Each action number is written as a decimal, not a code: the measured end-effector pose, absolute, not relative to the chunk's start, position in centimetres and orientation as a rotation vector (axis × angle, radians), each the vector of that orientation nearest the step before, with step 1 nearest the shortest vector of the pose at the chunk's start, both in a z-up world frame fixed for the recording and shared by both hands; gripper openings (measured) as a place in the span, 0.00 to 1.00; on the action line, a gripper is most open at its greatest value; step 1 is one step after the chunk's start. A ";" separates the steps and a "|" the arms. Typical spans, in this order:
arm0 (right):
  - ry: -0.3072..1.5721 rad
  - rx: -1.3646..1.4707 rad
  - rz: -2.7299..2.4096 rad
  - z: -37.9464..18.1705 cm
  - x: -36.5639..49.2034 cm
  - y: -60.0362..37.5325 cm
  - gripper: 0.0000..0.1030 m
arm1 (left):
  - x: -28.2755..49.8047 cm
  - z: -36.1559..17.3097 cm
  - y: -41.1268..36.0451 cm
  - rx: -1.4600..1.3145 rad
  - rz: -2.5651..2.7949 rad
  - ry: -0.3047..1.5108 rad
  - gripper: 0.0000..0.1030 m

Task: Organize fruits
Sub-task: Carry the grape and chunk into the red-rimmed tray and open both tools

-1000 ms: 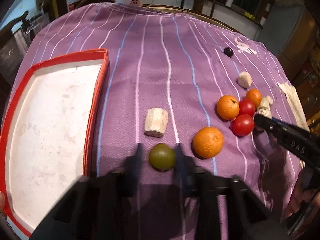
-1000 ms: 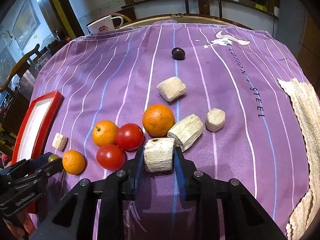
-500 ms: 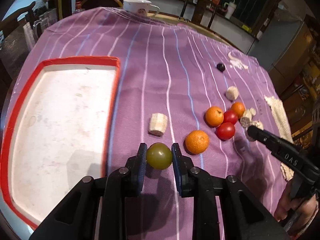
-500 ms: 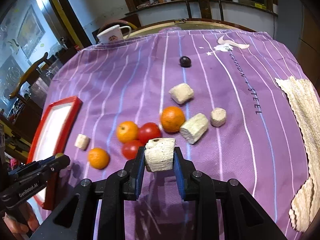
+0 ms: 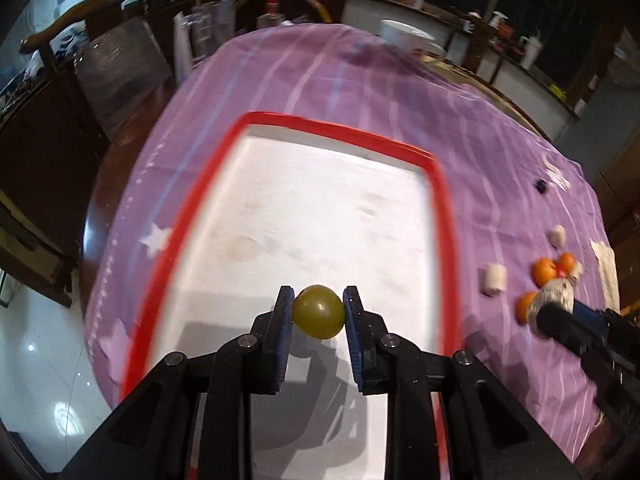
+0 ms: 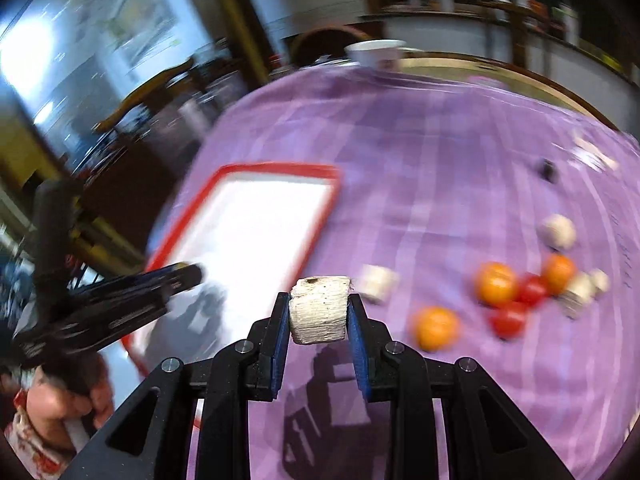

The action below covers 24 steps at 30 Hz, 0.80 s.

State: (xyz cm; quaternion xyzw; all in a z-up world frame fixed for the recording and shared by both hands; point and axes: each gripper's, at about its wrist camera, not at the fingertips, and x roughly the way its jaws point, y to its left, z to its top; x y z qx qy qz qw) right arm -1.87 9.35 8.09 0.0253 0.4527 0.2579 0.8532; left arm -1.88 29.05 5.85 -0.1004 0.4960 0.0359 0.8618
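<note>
While motion is smearing both views, left gripper (image 5: 318,312) is clamping a green fruit (image 5: 318,311) over the red-rimmed tray (image 5: 434,184), right gripper (image 6: 319,309) is pinching a pale chunk (image 6: 319,309) above purple cloth (image 6: 440,168), remaining fruits (image 6: 496,284) blurring, tray's near edge hiding behind fingers.

Left wrist view: looks steeply down along its fingers, close above the red-rimmed tray (image 5: 440,216), purple tablecloth (image 5: 360,80) towards 12 o'clock.
Right wrist view: looks down, tray (image 6: 320,216) at 10 o'clock, fruit cluster (image 6: 516,292) at 3 o'clock.
Shared: tray, tablecloth, fruit cluster (image 5: 550,272).
</note>
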 end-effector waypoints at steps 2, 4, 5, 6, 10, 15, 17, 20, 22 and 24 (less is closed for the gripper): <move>0.948 0.022 0.561 7.8 -1.0 12.2 0.29 | -0.8 5.6 30.1 -0.192 0.079 1.045 0.23; 0.954 -0.009 0.554 7.0 0.6 14.6 0.29 | 0.9 5.2 31.2 -0.174 0.082 1.049 0.23; 0.958 -0.016 0.549 6.8 1.1 15.4 0.29 | 1.9 5.0 31.7 -0.169 0.084 1.049 0.23; 0.966 -0.025 0.542 6.3 2.1 16.4 0.29 | 2.7 4.8 32.1 -0.166 0.087 1.050 0.23; 0.991 -0.032 0.509 4.6 5.2 18.6 0.29 | 5.6 3.4 34.0 -0.194 0.100 1.071 0.23; 1.025 0.004 0.490 3.1 7.5 19.6 0.30 | 6.6 2.2 35.0 -0.211 0.101 1.084 0.24; 1.028 0.020 0.485 2.9 7.8 19.7 0.30 | 6.7 2.3 35.0 -0.200 0.101 1.082 0.24; 1.042 0.024 0.487 2.6 7.9 19.9 0.30 | 7.0 2.3 35.3 -0.217 0.092 1.080 0.27; 1.044 0.029 0.473 2.5 7.9 20.0 0.31 | 6.9 2.4 35.4 -0.229 0.078 1.081 0.30; 1.053 0.041 0.463 2.5 7.9 20.0 0.31 | 6.5 2.8 35.2 -0.212 0.079 1.072 0.34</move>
